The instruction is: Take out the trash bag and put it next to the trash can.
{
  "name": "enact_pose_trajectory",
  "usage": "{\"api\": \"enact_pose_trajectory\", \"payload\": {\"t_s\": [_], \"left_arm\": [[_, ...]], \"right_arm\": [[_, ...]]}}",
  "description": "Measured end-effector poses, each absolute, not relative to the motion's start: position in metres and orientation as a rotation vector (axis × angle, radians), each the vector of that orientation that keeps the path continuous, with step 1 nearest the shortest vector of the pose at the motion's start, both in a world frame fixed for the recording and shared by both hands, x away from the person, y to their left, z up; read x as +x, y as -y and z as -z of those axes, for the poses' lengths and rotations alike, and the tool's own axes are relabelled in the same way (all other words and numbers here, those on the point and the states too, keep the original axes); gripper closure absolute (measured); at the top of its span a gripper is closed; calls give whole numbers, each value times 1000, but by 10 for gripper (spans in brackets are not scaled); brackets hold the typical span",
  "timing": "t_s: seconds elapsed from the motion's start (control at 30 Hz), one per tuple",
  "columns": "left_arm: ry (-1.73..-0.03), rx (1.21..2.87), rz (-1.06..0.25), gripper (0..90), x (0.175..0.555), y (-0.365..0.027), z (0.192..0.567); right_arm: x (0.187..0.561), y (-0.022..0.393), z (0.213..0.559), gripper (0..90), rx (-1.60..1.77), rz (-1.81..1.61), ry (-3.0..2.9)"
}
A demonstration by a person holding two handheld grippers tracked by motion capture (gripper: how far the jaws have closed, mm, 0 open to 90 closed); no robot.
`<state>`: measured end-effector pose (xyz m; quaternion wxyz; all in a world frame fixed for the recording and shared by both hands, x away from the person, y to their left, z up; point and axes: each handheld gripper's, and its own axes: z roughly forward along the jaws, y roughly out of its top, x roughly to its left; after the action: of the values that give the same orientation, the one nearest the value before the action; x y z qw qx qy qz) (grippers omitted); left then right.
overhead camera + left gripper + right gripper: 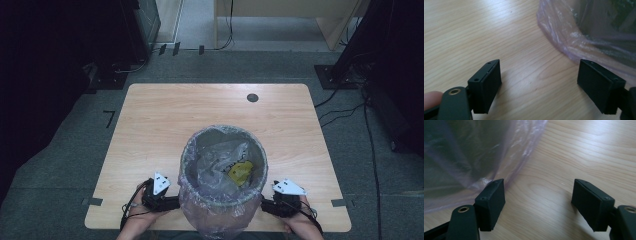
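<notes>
1. I have a dark round waste bin [222, 210] lined with a thin translucent purplish plastic bag [200, 200]; it stands at the near edge of the pale wooden table [165, 115], midway between my two hands; the bag is folded over the rim and hangs down the outer wall.
2. Inside the bag I see crumpled clear film and a yellow scrap of wrapper [241, 171], lying toward the right side.
3. Left gripper [172, 203]: sits low on the table just beside the bin's left flank; jaws stand wide apart with bare tabletop between them; holds nothing; in the left gripper view the bag's skirt [579, 42] lies near the right-hand pad, whether touching I cannot tell.
4. Right gripper [265, 205]: same on the bin's right flank; jaws wide, empty; in the right gripper view the bag film [474, 157] comes right up to the left-hand pad [492, 200], contact unclear.
5. Step, my read: both grippers staged either side of the bin, ready to take the bag or the bin; no grasp made yet.
6. Next move, my judgement: bring each gripper in so a fold of film sits between the pads, then close both together; film is thin and slippery, so pinch a bunched part; uneven pull could tip the bin off the near edge.
</notes>
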<state>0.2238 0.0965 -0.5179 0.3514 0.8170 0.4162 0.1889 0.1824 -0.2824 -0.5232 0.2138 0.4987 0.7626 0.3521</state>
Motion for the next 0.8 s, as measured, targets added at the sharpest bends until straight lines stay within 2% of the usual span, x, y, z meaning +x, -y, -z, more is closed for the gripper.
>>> {"api": "enact_pose_trajectory", "payload": {"t_s": [0.27, 0.33, 0.43, 0.53, 0.63, 0.7, 0.8], "left_arm": [[-1039, 2125, -504, 187, 232, -70, 518], [-1034, 2114, -509, 266, 232, -67, 518], [-1043, 2089, -504, 451, 233, -70, 517], [-1080, 2063, -486, 677, 237, -76, 516], [-1108, 2052, -514, 828, 240, -81, 516], [-1118, 2060, -552, 900, 242, -84, 516], [-1134, 2051, -537, 900, 244, -89, 516]], "right_arm": [[184, 277, 523, 294, 1404, -975, -2095], [184, 277, 523, 304, 1408, -975, -2091], [185, 279, 523, 333, 1437, -963, -2059], [186, 285, 523, 361, 1493, -936, -1995], [187, 292, 522, 387, 1528, -918, -1955], [187, 298, 523, 411, 1552, -906, -1922], [187, 304, 522, 423, 1572, -895, -1903]]}}
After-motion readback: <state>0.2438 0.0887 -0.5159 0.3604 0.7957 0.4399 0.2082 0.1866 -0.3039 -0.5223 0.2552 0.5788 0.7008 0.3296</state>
